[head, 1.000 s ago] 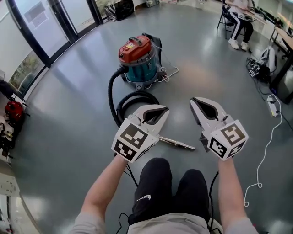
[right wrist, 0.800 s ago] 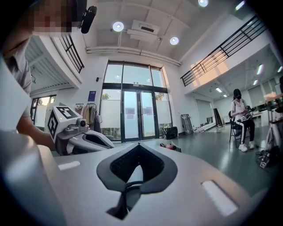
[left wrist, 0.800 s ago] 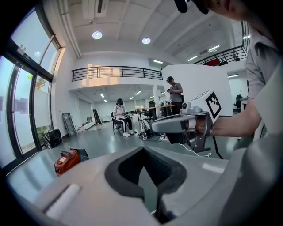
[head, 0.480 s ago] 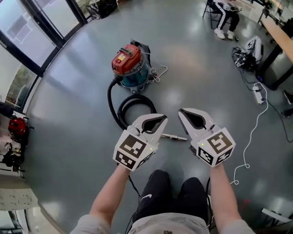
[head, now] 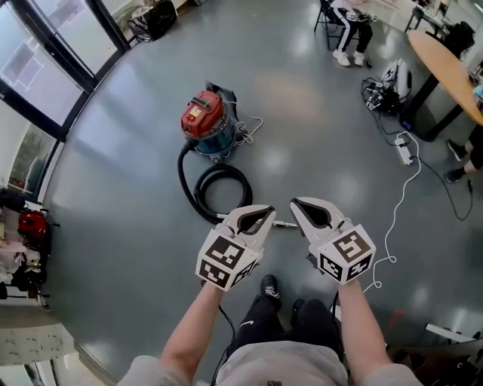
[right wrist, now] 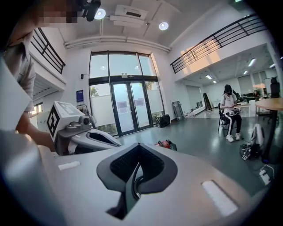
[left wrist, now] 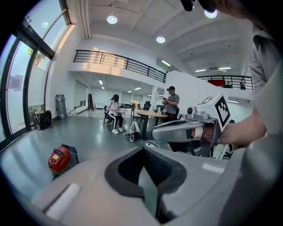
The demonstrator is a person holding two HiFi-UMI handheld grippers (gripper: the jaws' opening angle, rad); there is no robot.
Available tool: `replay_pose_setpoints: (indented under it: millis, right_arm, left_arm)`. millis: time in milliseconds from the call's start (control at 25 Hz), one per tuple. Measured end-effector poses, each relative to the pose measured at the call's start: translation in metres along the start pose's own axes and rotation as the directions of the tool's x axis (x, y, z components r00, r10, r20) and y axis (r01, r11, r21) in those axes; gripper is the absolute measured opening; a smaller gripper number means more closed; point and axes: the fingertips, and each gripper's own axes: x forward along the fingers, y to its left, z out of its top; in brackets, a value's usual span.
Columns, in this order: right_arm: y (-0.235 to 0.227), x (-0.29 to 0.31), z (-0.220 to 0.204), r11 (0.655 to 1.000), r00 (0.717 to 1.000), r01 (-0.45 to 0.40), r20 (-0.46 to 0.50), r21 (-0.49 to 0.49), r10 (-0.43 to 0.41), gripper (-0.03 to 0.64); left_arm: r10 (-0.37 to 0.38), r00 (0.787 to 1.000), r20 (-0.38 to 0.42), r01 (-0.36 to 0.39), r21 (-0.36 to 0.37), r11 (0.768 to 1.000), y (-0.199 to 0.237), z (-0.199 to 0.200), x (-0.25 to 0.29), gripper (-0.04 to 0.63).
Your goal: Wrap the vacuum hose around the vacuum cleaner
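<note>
Nearest to the camera are the person's forearms; the feet are mostly covered by the body, and only one dark shoe [head: 269, 286] shows. The left gripper [head: 262, 213] and the right gripper [head: 299, 205] hang side by side above the floor [head: 113, 249]. In each gripper's own view the two jaws meet at the tips, with only the padded window behind them open, and there is nothing between them.

Just behind the grippers a short metal tube end [head: 285, 225] lies on the floor; the rest of it is hidden under them. The black vacuum hose [head: 182, 175] lies beyond it in a loose coil, and its near edge is covered by the left gripper. It runs up to the red and teal vacuum cleaner [head: 205, 119], which stands well apart from both grippers. The hose is not around the cleaner.

Far away, a seated person [head: 347, 22] is cut off by the top edge.
</note>
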Motion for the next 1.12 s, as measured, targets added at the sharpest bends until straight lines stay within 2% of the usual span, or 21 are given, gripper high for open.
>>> replay_pose_setpoints:
  millis: [200, 440, 600, 760, 1120]
  right_arm:
    - [0.017, -0.026, 0.029, 1.000, 1.000, 0.020, 0.024, -0.010, -0.020, 0.025]
    - [0.040, -0.040, 0.053, 0.999, 0.998, -0.018, 0.066, -0.029, 0.020, 0.025]
    - [0.042, -0.040, 0.054, 0.998, 0.996, -0.032, 0.076, -0.051, 0.036, 0.025]
    - [0.041, -0.044, 0.059, 0.997, 0.994, -0.044, 0.096, -0.064, 0.050, 0.025]
    - [0.049, -0.050, 0.076, 0.996, 0.990, -0.051, 0.129, -0.067, 0.059, 0.024]
  left_arm:
    - [0.016, 1.000, 0.009, -0.016, -0.031, 0.999, -0.022, 0.018, -0.021, 0.003]
    - [0.004, 0.999, 0.034, -0.004, -0.002, 1.000, -0.051, 0.044, -0.029, 0.003]
    - [0.033, 0.999, 0.032, -0.034, 0.025, 0.999, -0.053, 0.057, -0.028, 0.002]
    - [0.064, 0.997, 0.040, -0.065, 0.021, 0.998, -0.054, 0.061, -0.031, 0.002]
    - [0.078, 0.995, 0.061, -0.079, 0.018, 0.997, -0.056, 0.067, -0.050, 0.002]
